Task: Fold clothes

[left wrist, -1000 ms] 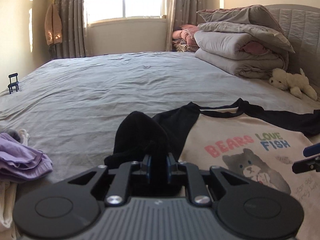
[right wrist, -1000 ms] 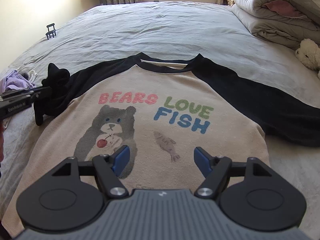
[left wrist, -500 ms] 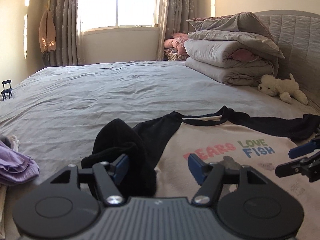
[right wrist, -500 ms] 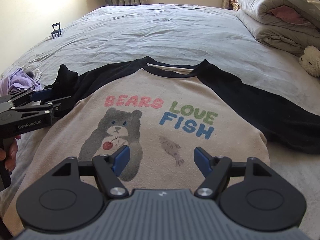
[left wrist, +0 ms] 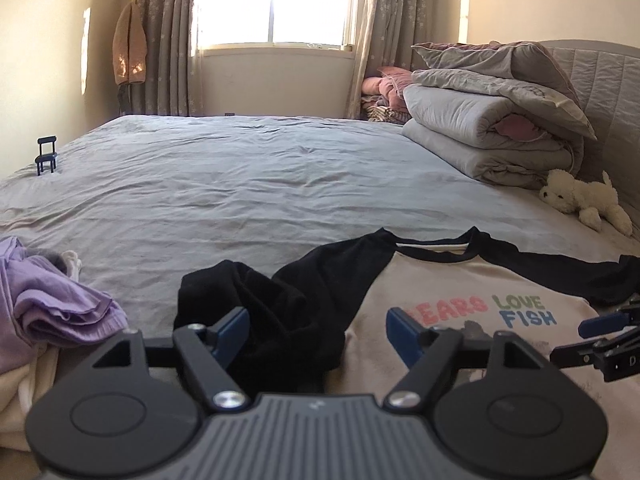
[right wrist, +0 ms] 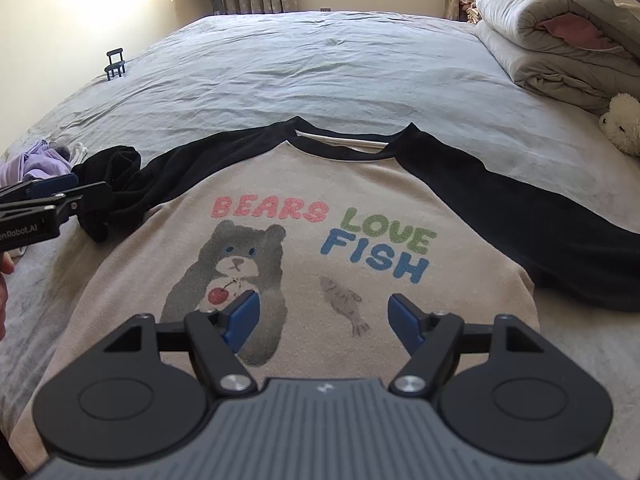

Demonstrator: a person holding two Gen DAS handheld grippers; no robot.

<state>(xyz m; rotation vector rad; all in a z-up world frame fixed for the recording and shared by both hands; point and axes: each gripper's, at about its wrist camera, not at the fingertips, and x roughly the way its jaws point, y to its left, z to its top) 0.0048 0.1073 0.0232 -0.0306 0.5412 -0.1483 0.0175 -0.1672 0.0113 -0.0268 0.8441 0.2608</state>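
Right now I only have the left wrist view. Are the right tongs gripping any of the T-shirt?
Observer: No. The right tongs are open above the T-shirt, over its lower front, with nothing pinched.
Operator: How does the black sleeve on that side lie?
Observer: That black sleeve lies spread flat on the bed, not bunched up.
Operator: Is anything printed under the words?
Observer: Yes, a small grey fish print, just right of the bear.
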